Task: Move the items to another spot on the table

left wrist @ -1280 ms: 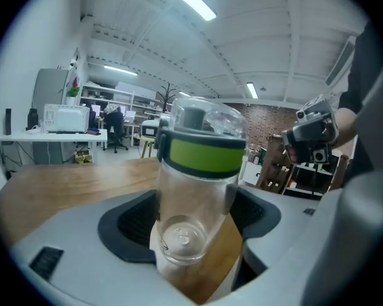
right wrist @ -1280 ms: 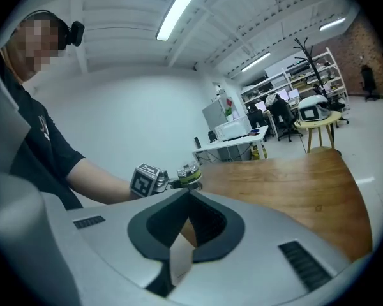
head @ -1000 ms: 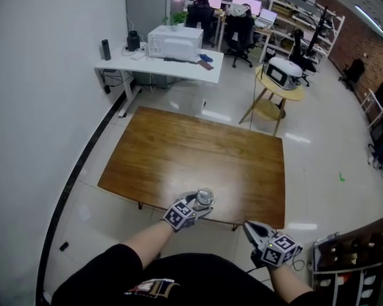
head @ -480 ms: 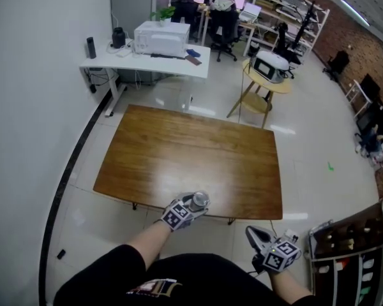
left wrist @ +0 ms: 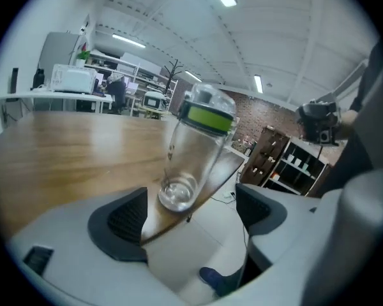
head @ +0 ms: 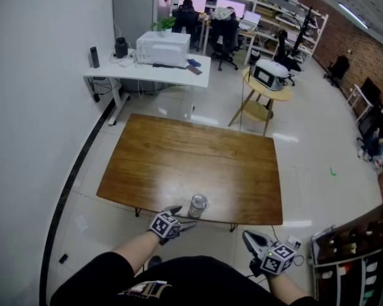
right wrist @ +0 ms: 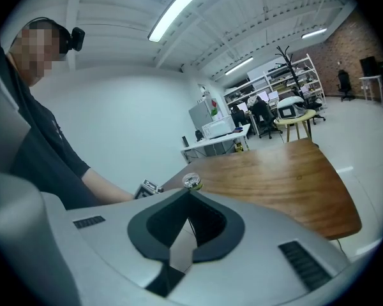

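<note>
A clear bottle [head: 197, 205] with a green band and a see-through lid stands upright on the wooden table [head: 191, 158], close to its front edge. In the left gripper view the bottle [left wrist: 196, 146] is just beyond the jaws, with no contact. My left gripper [head: 182, 216] is open and hangs off the table's front edge, pointing at the bottle; its jaws [left wrist: 193, 225] stand wide apart and empty. My right gripper [head: 250, 237] is off the table below its front right corner, shut and empty [right wrist: 189, 195]. From there the bottle [right wrist: 191, 182] shows far off.
A white desk with a microwave [head: 163, 48] stands beyond the table's far left. A small round table with a monitor [head: 269, 75] is at the far right. Dark shelving [head: 348, 260] stands close on my right. People sit at desks at the back.
My left gripper has let go of the bottle and drawn back off the table's front edge. The bottle now stands alone on the table. The right gripper has hardly moved.
</note>
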A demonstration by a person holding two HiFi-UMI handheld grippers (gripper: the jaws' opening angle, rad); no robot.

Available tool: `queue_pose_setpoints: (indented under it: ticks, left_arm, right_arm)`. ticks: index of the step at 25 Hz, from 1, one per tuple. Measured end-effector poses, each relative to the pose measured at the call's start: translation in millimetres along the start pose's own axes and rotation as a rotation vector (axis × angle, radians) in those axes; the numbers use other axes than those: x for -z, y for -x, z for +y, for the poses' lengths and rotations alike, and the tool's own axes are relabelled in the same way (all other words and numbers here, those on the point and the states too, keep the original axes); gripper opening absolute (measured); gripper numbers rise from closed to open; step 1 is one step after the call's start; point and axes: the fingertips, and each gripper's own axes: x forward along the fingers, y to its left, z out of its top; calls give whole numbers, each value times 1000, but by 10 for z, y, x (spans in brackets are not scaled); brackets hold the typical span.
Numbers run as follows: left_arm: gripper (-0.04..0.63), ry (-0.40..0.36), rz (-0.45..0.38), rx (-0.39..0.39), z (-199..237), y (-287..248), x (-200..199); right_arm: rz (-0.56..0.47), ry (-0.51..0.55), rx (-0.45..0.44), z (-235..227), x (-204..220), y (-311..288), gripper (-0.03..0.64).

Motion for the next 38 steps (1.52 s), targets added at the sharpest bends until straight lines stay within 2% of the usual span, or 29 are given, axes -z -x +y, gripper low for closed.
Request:
queue_pose_setpoints:
  ticks: [2, 4, 5, 6, 8, 10, 11, 13, 15, 19, 23, 27, 38]
  left_arm:
    - [427, 46, -20, 89, -197, 360, 125]
    - [415, 95, -83, 195, -473, 825, 90]
    - [363, 115, -139, 240, -612, 1079, -14]
    - [284, 127, -204, 280, -749, 1335, -162]
    - [152, 122, -328, 340, -1012, 1795, -489]
    - [24, 94, -412, 362, -1221, 2102, -747]
    - [-8, 76, -427, 353, -1289, 2182, -828]
    - [-8, 61, -416, 305, -1377, 2229, -925]
    - [-9, 81, -384, 277, -1457, 2207, -965]
    - [-9, 115, -362, 295, -1494, 2151, -940]
    - [-9, 103, -356, 323, -1521, 2110, -952]
    - [-9, 97, -359, 327, -1548, 2100, -965]
    - [-9, 77, -352, 348, -1578, 2061, -974]
  right_arm:
    - [-2, 1, -17, 40, -7, -27, -9]
    - [-9, 0, -47, 155, -59, -52, -9]
    - [-16, -3, -66, 229, -95, -68, -9]
    - [-25, -9, -92, 303, -129, -88, -9]
    - [-53, -28, -159, 446, -181, -137, -9]
    - [-79, -47, -214, 583, -251, -172, -9]
    - [-87, -48, -231, 643, -295, -185, -9]
    - [-85, -24, -242, 736, -365, -220, -9]
    - [-66, 2, -253, 818, -373, -274, -11]
    - [-19, -33, -308, 972, -282, -363, -12]
    - [-15, -51, -338, 954, -271, -399, -12]
    - [-21, -39, -313, 952, -302, -339, -12]
    - [-59, -41, -319, 947, -311, -282, -12]
